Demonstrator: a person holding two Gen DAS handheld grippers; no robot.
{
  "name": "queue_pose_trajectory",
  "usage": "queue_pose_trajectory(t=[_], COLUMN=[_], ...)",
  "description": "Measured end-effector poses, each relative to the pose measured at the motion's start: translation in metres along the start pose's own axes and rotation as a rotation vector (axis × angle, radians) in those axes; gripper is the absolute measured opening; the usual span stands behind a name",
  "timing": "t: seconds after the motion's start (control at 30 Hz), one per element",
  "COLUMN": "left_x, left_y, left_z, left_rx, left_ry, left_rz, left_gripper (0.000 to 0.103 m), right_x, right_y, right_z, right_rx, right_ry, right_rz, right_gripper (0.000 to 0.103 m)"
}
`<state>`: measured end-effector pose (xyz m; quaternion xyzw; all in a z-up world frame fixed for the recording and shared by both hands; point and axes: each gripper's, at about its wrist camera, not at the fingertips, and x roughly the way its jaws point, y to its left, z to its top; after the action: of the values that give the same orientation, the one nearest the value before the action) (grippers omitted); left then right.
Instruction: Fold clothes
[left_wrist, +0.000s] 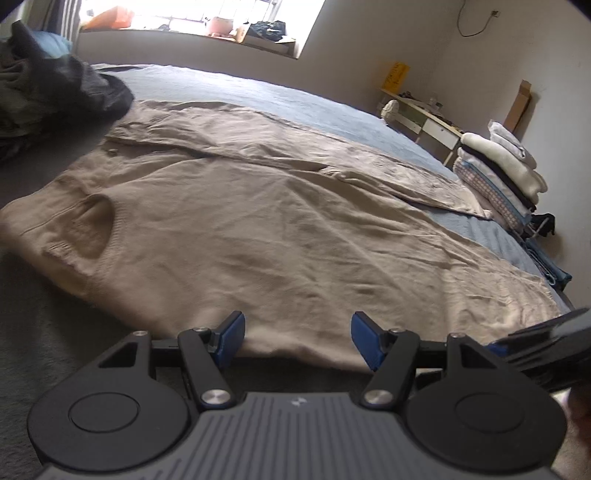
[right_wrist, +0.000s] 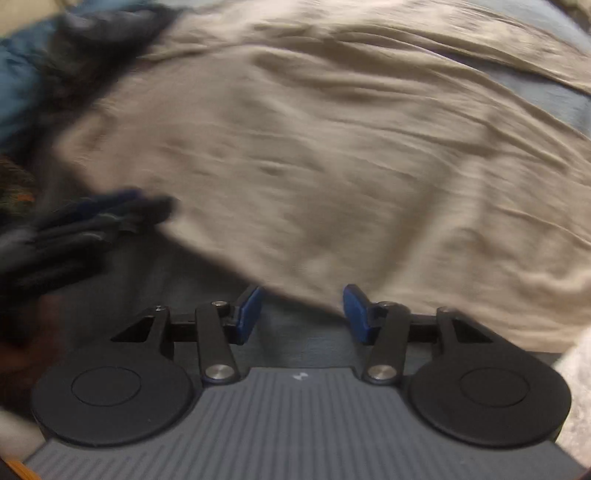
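Observation:
A beige knit sweater (left_wrist: 258, 221) lies spread flat on the bed, its neck opening (left_wrist: 92, 229) at the left and one sleeve (left_wrist: 332, 162) folded across its far side. My left gripper (left_wrist: 297, 332) hovers open at the sweater's near edge, its blue pads apart with nothing pinched. The right wrist view is blurred; there my right gripper (right_wrist: 303, 306) stands open over the near edge of the sweater (right_wrist: 332, 166), gripping nothing. The right gripper (left_wrist: 546, 339) also shows as a blur at the right edge of the left wrist view. The left gripper (right_wrist: 92, 225) appears blurred at the left of the right wrist view.
A blue-grey bed cover (left_wrist: 295, 99) lies under the sweater. A heap of dark clothes (left_wrist: 55, 85) sits at the far left. A stack of folded clothes (left_wrist: 498, 173) stands at the bed's right end, with a small desk (left_wrist: 424, 118) behind it against the wall.

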<state>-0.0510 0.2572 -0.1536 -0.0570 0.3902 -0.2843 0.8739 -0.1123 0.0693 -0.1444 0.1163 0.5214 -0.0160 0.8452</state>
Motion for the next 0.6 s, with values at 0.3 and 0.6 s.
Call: queue_pose_trajectory(t=[0.3,0.6], left_x=[-0.017,-0.03], left_y=[0.016,0.04], left_z=[0.004,0.006], left_rx=[-0.028,-0.062], left_ry=[-0.028,-0.059], left_rz=[0.095,0.195], left_gripper=[0.065,0.065], right_x=[0.035,0.019], right_y=[0.021,0.032], right_z=[0.034,0.048], right_rx=[-0.116,-0.191], right_ry=[-0.177,-0.274], right_rz=[0.007,0.103], right_gripper=[0.029,0.021])
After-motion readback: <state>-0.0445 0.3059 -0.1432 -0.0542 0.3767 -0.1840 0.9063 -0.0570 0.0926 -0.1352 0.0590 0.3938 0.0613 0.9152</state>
